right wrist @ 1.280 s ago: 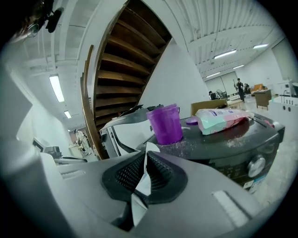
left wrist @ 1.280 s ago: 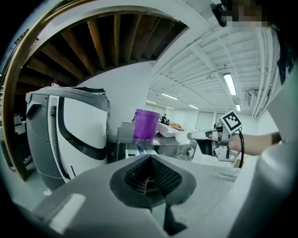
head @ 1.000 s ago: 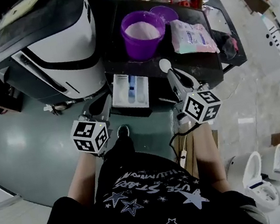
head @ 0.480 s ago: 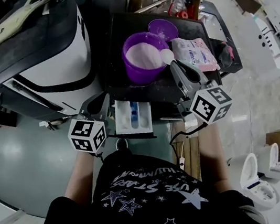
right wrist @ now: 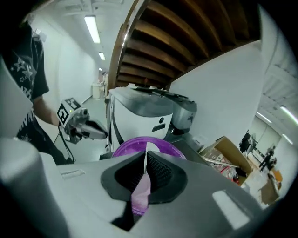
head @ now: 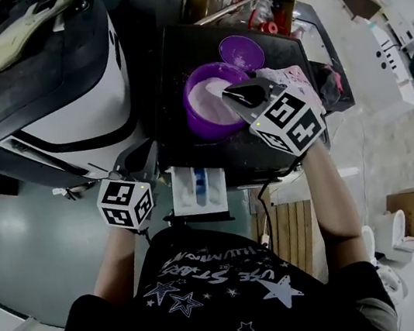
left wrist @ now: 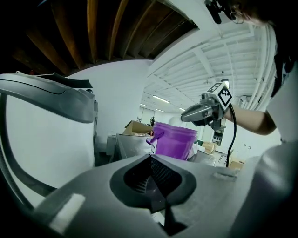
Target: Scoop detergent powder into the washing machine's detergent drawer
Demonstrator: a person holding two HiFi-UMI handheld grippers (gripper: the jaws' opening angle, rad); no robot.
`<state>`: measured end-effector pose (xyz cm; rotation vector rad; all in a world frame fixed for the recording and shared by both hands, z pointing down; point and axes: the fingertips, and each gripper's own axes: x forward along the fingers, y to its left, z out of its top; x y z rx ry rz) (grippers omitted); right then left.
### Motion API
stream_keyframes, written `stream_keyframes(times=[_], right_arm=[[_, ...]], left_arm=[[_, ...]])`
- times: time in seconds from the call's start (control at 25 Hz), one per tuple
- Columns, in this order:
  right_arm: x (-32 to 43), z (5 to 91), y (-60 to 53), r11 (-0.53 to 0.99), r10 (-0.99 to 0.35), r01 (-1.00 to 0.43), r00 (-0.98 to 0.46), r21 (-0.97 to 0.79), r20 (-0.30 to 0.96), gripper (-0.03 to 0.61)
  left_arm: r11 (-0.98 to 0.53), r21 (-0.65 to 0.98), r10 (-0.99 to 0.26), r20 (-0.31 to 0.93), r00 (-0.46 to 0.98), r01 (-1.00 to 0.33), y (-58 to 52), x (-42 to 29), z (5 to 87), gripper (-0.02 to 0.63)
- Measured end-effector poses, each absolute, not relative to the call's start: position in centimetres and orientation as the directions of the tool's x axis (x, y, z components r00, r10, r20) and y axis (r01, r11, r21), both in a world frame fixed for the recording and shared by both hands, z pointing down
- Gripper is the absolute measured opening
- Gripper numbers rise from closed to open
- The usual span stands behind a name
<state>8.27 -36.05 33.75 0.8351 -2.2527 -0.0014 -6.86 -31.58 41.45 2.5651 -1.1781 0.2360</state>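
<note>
My right fingers (right wrist: 160,173) were clamped on the thin pale scoop handle (right wrist: 140,193), above the round purple plastic tub of white powder (head: 202,114). My left fingers (left wrist: 159,175) were pressed together, empty, near the white pulled-out detergent drawer (head: 198,191).

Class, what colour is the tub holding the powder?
Purple tub, clearest in the head view.
</note>
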Motion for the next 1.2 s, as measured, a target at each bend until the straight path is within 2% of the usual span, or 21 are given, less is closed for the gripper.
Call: stream_keyframes(times=[0.2,0.52,0.72,1.2], right_arm=[[6.7,36.9,-37.7,0.86,-0.461,-0.444,-0.468,0.25,0.754,0.038],[5.0,40.5,-38.7,0.919,-0.343,-0.326,-0.384,0.221,0.858,0.037],[4.8,41.2,-38.4,0.941,-0.291,-0.275,-0.352,0.199,0.889,0.037],[4.7,42.1,-36.9,0.97,-0.092,-0.243,-0.357,0.002,0.93,0.038]], left_arm=[[-0.609,0.221,-0.702,0.297,0.648,-0.762,-32.4,-7.5,42.5,0.002],[-0.592,0.238,-0.701,0.32,0.638,-0.77,-33.0,-8.6,43.5,0.002],[-0.579,0.249,-0.703,0.331,0.63,-0.777,-32.9,-9.3,44.2,0.002],[-0.582,0.259,-0.704,0.313,0.637,-0.771,-32.5,-9.2,44.5,0.002]])
